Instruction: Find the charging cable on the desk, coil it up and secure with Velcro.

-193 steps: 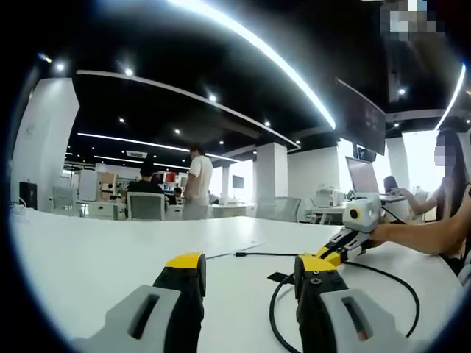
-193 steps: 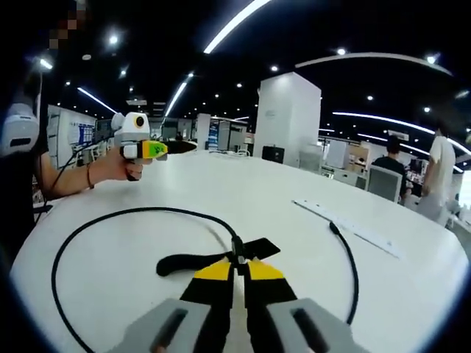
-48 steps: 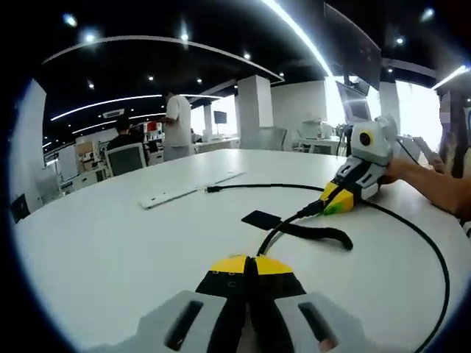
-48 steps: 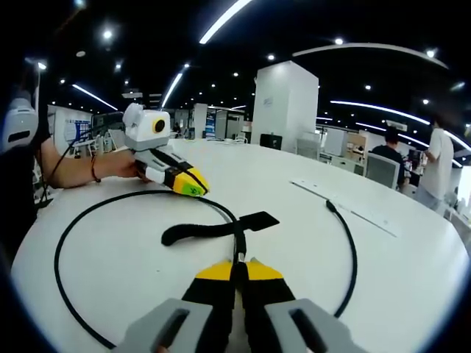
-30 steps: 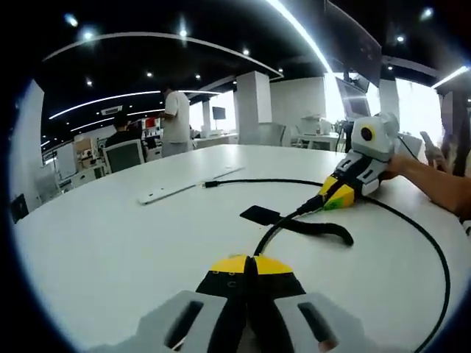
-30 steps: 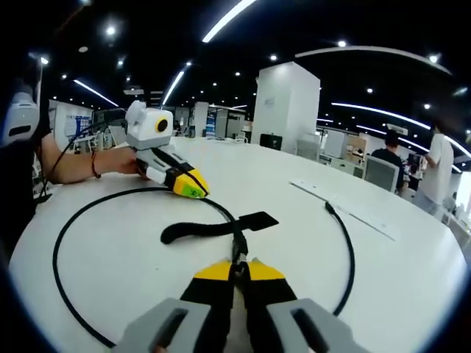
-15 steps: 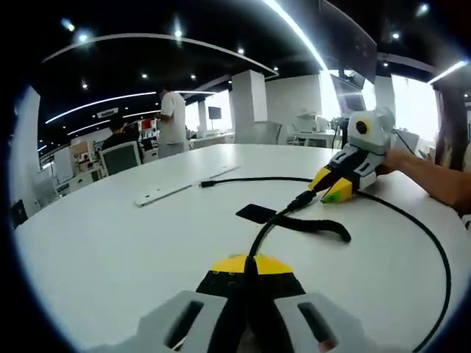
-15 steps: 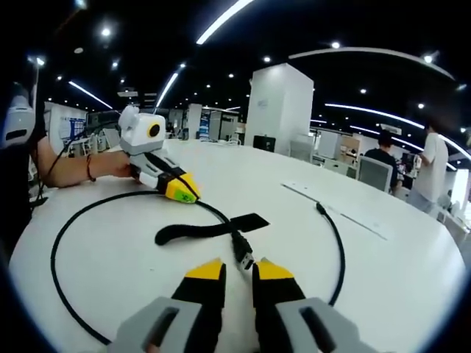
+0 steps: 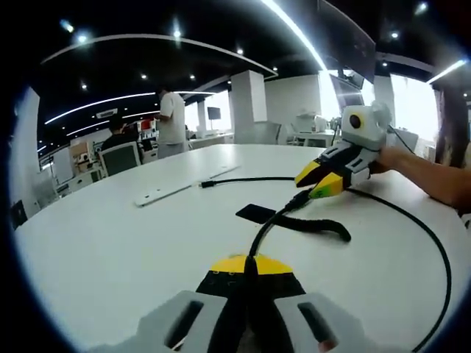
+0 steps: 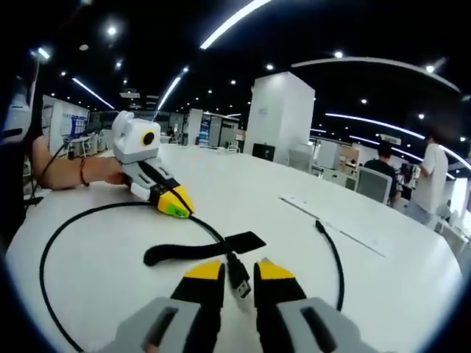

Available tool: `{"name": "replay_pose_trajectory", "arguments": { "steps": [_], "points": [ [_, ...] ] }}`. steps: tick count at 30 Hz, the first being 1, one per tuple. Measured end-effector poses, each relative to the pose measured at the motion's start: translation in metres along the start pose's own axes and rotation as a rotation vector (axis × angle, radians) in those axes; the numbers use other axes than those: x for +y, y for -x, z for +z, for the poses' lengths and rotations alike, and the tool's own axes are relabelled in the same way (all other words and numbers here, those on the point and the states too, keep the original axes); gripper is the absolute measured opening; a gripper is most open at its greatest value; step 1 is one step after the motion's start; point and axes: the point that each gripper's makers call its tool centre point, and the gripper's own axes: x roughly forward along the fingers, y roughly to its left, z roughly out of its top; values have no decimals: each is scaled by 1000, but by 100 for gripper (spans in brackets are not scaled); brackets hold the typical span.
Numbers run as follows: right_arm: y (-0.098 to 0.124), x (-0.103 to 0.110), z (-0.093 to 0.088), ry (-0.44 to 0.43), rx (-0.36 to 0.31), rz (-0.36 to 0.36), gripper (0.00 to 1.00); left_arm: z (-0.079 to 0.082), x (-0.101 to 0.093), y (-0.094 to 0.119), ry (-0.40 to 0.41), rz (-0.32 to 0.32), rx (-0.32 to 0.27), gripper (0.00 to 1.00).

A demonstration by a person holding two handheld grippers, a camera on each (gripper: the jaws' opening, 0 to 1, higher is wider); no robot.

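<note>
We just let go with our right gripper, jaws apart now; our left gripper pinches the cable, so coiling can start.

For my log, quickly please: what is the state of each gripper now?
Left gripper: closed on the cable.
Right gripper: open, holding nothing; the cable's plug lies between its jaws.

Open-plan office: desks, office chairs, ceiling strip lights.

Right tongs now parted, cable plug released.
</note>
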Motion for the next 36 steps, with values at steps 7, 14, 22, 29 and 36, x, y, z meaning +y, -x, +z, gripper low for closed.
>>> {"name": "replay_pose_trajectory", "arguments": {
  "steps": [7,14,22,29,36],
  "points": [
    [-6,2,-4,-5,13,11,17,1,-16,9,-26,1,-16,2],
    [-6,3,-5,-8,19,11,17,0,-17,10,-21,-3,-14,2],
    [-7,5,-6,-9,28,15,16,0,-13,8,-20,-9,-11,2],
    [-7,7,-10,-5,47,17,14,-1,-16,9,-21,-11,-12,2],
    [-5,10,-10,-21,51,21,12,-2,-20,11,-22,-12,-12,2]
  ]
}}
